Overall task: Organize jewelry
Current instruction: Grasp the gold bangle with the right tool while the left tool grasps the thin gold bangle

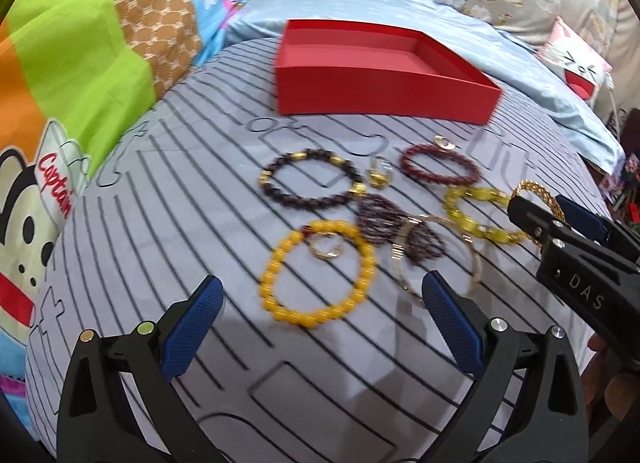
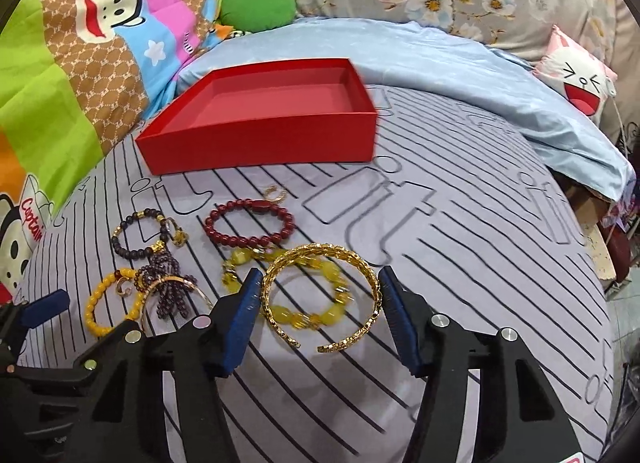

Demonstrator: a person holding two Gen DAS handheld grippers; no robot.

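An open red box [image 1: 384, 83] [image 2: 260, 139] stands on the striped bed sheet, empty. Several bracelets lie in front of it: a yellow bead bracelet [image 1: 276, 263] [image 2: 96, 303], a dark bead one with gold beads [image 1: 280, 191] [image 2: 120, 247], a red bead one [image 1: 440, 175] [image 2: 248, 239], a yellow stone chain [image 1: 472, 219] [image 2: 320, 315], a purple bead cluster [image 1: 384, 223] [image 2: 168, 295]. My left gripper [image 1: 322, 303] is open, just short of the yellow bead bracelet. My right gripper [image 2: 318, 299] [image 1: 552, 211] is open, its fingers on either side of a gold open cuff bangle [image 2: 360, 267] [image 1: 536, 191].
A thin gold bangle [image 1: 476, 259] and small gold rings [image 1: 326, 249] [image 2: 276, 193] lie among the bracelets. A cartoon quilt [image 1: 60, 75] is piled at the left, a light blue sheet [image 2: 460, 67] and pillows behind the box. The bed's edge drops at the right.
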